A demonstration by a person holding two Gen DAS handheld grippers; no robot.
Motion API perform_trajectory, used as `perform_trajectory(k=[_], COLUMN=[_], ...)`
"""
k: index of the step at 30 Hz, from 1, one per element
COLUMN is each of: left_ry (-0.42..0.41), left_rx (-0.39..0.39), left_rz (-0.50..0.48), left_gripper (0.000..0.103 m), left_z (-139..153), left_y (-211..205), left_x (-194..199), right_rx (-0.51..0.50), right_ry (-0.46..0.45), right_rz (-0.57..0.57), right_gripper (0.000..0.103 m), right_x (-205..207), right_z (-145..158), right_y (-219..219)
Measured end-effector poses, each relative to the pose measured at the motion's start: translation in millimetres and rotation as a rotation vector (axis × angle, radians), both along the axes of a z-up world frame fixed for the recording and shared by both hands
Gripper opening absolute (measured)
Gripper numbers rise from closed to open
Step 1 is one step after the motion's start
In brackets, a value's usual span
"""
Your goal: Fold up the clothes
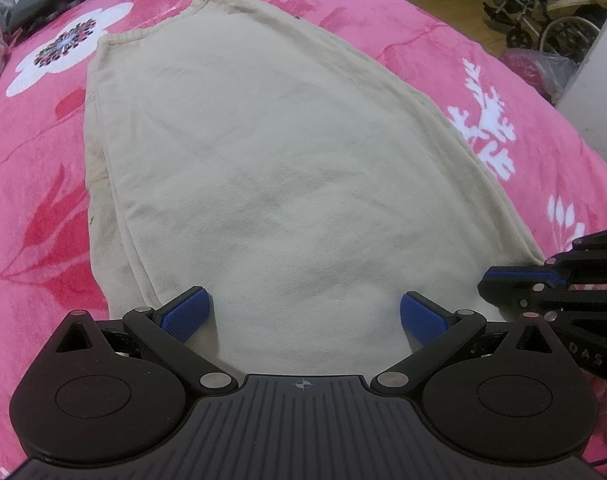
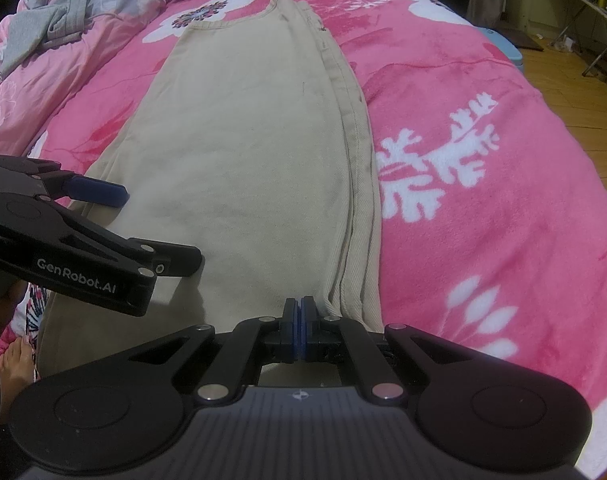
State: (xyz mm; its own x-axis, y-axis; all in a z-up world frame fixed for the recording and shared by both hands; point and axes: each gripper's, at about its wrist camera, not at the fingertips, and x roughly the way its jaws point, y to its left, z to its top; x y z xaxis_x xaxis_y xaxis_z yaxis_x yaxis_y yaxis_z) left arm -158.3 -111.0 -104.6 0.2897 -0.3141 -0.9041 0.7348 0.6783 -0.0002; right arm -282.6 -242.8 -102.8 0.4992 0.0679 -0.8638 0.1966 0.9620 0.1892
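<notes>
My two tools hang over the near end of a pair of beige trousers (image 1: 263,168) spread on a bed with a pink flowered blanket (image 1: 483,80). The trousers are already doubled lengthwise, one leg laid over the other, and they run straight away from me: the near end lies under the tools, the far end with its stitched band lies up toward the top of the bed. That long axis lines up almost exactly with the way both tools point.

My left tool (image 1: 305,314) stands wide, its blue pads apart above the cloth with nothing between them. It sits toward the left side of the near end. My right tool (image 2: 302,320) is pressed fully closed, pads together, above the near end beside the stacked seam edges (image 2: 359,184) on the right. I cannot tell whether a bit of cloth is caught in it, because the pad tips hide that spot.

As I judge it, the coming fold goes along the length, near end carried toward the far band, so each tool needs its own near corner. A grey garment (image 2: 59,20) lies well apart at the upper left of the bed.
</notes>
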Motion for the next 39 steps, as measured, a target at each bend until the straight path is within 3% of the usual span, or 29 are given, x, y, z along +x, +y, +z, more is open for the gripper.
perform_trajectory(k=[8,17,24,39], left_ry=[-0.085,-0.264,-0.178,-0.140], left_rx=[-0.008,-0.115,-0.105,-0.107], left_rz=[-0.098,-0.114,-0.087,-0.069], left_gripper=[0.103,0.103,0.097,0.099], left_z=[2,22,6,2], left_y=[5,18,23,24], left_x=[-14,-13,-3,0], right_rx=[0.007,-0.010,-0.022,-0.029], right_ry=[-0.002,0.009,0.017,0.020], right_rz=[-0.001,-0.003,-0.001,0.001], right_gripper=[0.000,0.000,0.000,0.000], right_x=[0,2,3,4], right_z=[0,1,1,2], right_y=[-1,1,2,4])
